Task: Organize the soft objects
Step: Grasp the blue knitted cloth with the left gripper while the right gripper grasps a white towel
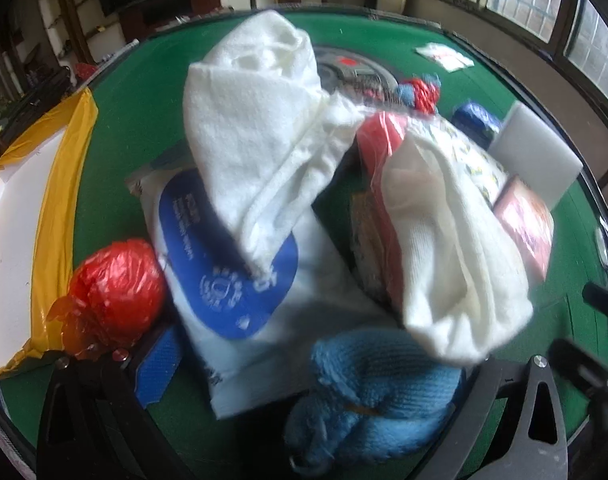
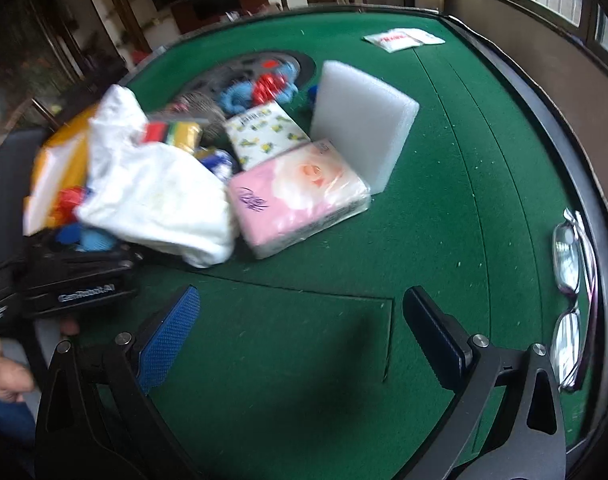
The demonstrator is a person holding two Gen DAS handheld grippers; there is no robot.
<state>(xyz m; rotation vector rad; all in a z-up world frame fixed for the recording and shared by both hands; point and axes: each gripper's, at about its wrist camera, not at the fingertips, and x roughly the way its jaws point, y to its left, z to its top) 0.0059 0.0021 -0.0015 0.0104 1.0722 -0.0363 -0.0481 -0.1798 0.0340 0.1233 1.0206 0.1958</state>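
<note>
So the right wrist view gives the wider picture: the whole green table (image 2: 443, 208), a pink tissue pack (image 2: 300, 196) lying flat mid-frame, a white foam block (image 2: 359, 120) standing on edge just behind it, and eyeglasses (image 2: 571, 300) at the right rim. None of that rim shows in the left wrist view, which is crammed with the pile up close.

The right gripper (image 2: 300, 340) has its jaws spread wide over bare felt, nothing between them. Lots of open green in front and to the right of it.

In the left view the white towel (image 1: 264, 128) fills the upper centre, its long axis running from top centre down toward the middle, draped over a white pouch with a blue label (image 1: 232, 280). A blue knit piece (image 1: 375, 392) sits between the fingers of the left gripper (image 1: 304, 368), but the right finger is hidden, so I can't tell if it's clamped. A red plastic ball (image 1: 116, 280) is at lower left, beside a yellow-edged tray (image 1: 48, 184) on the left edge.
</note>
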